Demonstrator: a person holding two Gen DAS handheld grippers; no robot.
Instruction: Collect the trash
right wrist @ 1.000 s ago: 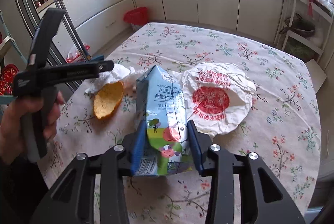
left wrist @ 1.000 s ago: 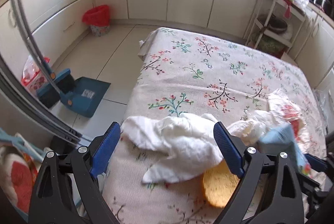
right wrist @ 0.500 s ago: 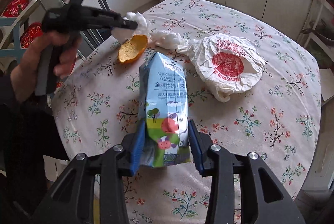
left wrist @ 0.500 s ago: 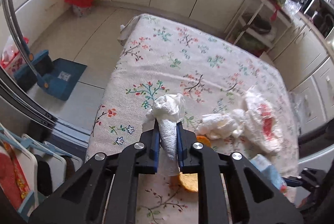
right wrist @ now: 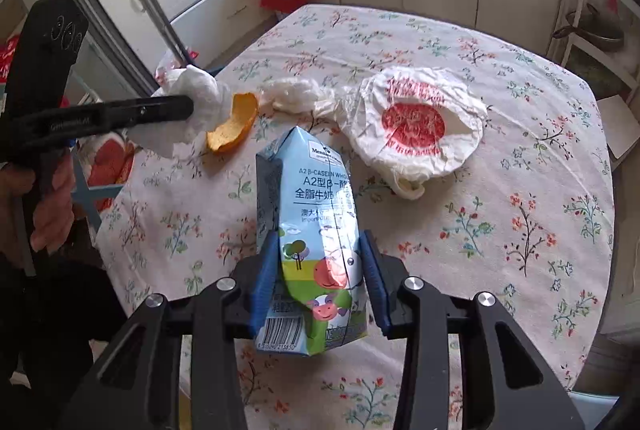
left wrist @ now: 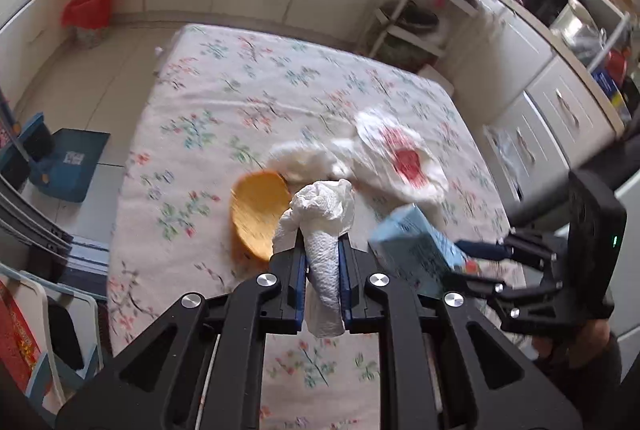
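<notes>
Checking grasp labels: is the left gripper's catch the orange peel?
No. The left gripper has its fingers clamped on a crumpled white paper towel, while the orange peel lies on the floral tablecloth.

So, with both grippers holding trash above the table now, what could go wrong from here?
1. The right gripper is closing on the dented light-blue milk carton; it may crush further or leak.
2. The crumpled white paper towel in the left gripper hangs loose and might brush the orange peel off the floral tablecloth.

Black tool [left wrist: 324,266], blue pads [right wrist: 264,278], silver screws [right wrist: 412,284]
</notes>
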